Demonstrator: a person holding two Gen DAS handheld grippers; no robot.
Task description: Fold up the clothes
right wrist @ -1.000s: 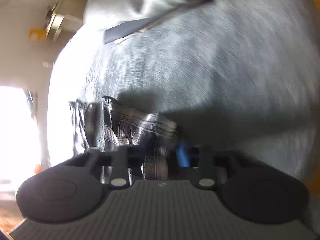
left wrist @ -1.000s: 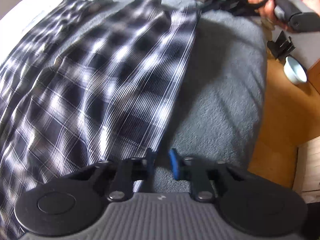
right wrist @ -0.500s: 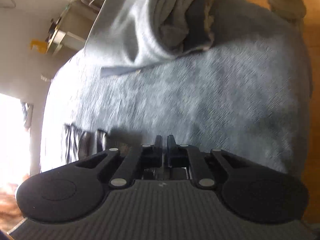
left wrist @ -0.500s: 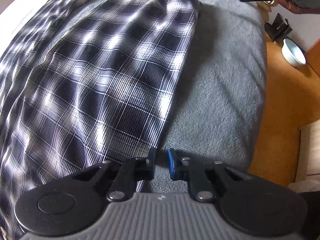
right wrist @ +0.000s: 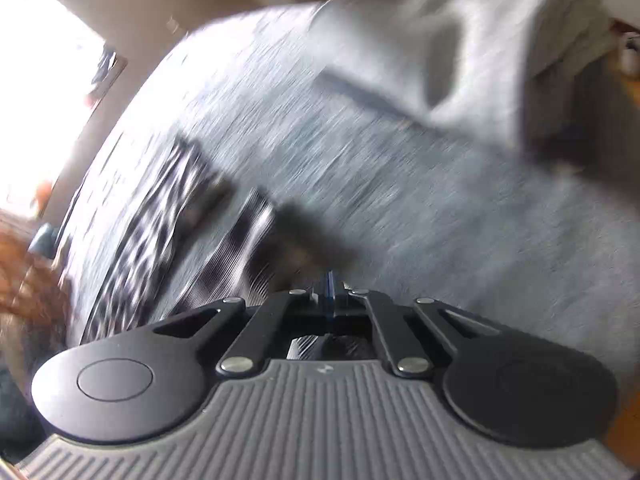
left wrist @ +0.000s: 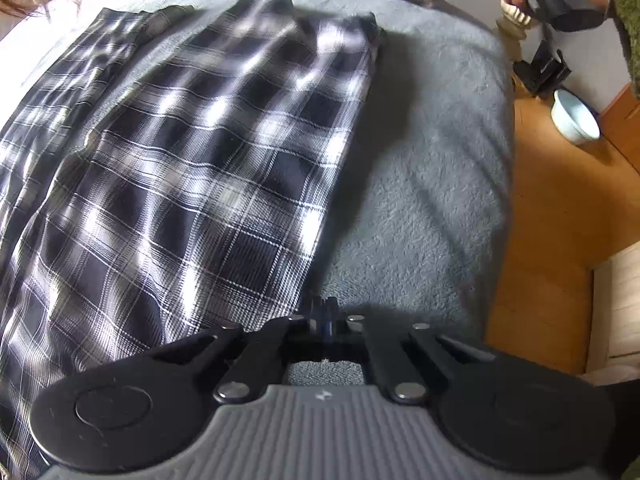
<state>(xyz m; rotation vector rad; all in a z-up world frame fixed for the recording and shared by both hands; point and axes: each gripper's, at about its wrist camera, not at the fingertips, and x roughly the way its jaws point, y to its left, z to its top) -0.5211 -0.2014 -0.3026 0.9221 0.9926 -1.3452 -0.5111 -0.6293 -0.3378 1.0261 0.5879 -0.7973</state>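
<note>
Left tongs (left wrist: 321,312) pinched shut on plaid garment's (left wrist: 192,168) near hem, narrow gap a second ago now closing | right tongs (right wrist: 330,292) also shut, on what unclear; view blurring | garment lying spread on grey bed (left wrist: 420,184) | thin, limp, light cloth; gripping hem corners looking best.

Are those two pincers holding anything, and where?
The left gripper seemingly has its jaws shut on the near edge of the black-and-white plaid cloth garment. The right gripper is shut; motion blur hides any hold.
</note>
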